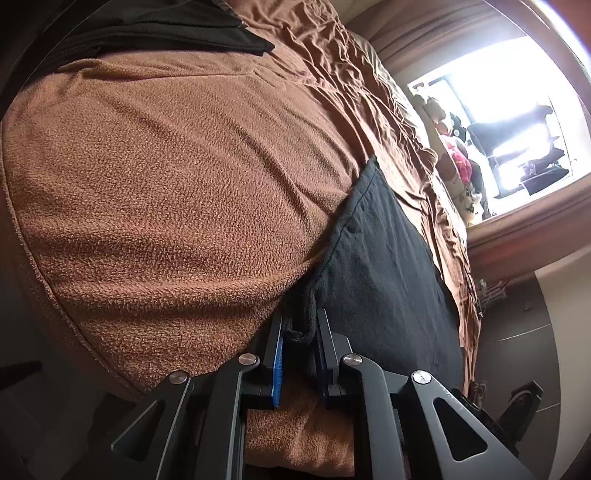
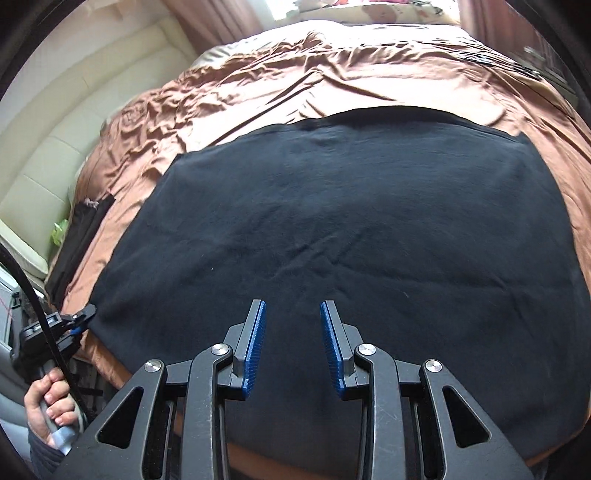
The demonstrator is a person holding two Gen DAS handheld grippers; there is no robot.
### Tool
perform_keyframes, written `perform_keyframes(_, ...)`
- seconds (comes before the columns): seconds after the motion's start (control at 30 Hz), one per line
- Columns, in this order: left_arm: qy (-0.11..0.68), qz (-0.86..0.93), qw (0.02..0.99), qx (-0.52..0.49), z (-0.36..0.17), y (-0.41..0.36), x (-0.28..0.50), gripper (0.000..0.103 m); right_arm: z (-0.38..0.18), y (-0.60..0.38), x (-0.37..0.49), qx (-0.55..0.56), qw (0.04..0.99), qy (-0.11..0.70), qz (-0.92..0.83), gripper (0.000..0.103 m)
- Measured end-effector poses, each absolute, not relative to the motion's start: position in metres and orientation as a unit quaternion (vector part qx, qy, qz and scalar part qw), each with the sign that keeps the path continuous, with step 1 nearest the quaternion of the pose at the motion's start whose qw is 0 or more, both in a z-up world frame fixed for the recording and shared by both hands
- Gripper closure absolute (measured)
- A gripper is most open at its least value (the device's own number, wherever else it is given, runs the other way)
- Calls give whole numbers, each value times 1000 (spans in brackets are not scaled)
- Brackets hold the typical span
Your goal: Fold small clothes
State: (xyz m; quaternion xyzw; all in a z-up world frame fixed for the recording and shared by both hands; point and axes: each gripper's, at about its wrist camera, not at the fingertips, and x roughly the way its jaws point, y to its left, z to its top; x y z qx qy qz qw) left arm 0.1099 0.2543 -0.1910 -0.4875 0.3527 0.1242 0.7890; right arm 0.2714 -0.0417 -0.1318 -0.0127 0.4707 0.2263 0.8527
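Note:
A black garment lies spread flat on the brown bed sheet. My right gripper hovers over its near edge, open, with nothing between its blue pads. In the left wrist view the same black garment runs away to the right, and its bunched corner hem sits between the fingers of my left gripper, which is shut on it. The right wrist view shows that left gripper pinching the garment's near left corner, with a person's hand on its handle.
A brown fleece blanket covers the bed to the left of the garment. Dark folded clothes lie at its far end, and a dark folded piece rests by the cream padded panel. A bright window stands beyond.

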Motion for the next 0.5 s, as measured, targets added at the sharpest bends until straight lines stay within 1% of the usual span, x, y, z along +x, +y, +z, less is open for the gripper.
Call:
perform_keyframes(0.1, 353, 141, 779, -498, -193, 254, 110, 88, -140, -29, 296, -25, 850, 480, 218, 77)
perform_keyframes(0.17, 351, 151, 778, -499, -192, 253, 110, 88, -146, -20, 309, -35, 846, 486, 215, 82)
perform_keyframes(0.23, 355, 160, 777, -494, -190, 250, 112, 88, -150, -10, 321, -43, 841, 492, 221, 91)
perform_keyframes(0.27, 356, 163, 776, -495, -190, 250, 113, 88, -152, -5, 327, -48, 840, 493, 221, 94)
perform_keyframes(0.37, 356, 169, 767, -506, -189, 251, 113, 88, -156, 8, 345, -65, 839, 494, 219, 97)
perform_keyframes(0.5, 355, 178, 763, -510, -187, 250, 115, 88, -159, 21, 372, -74, 838, 498, 208, 97)
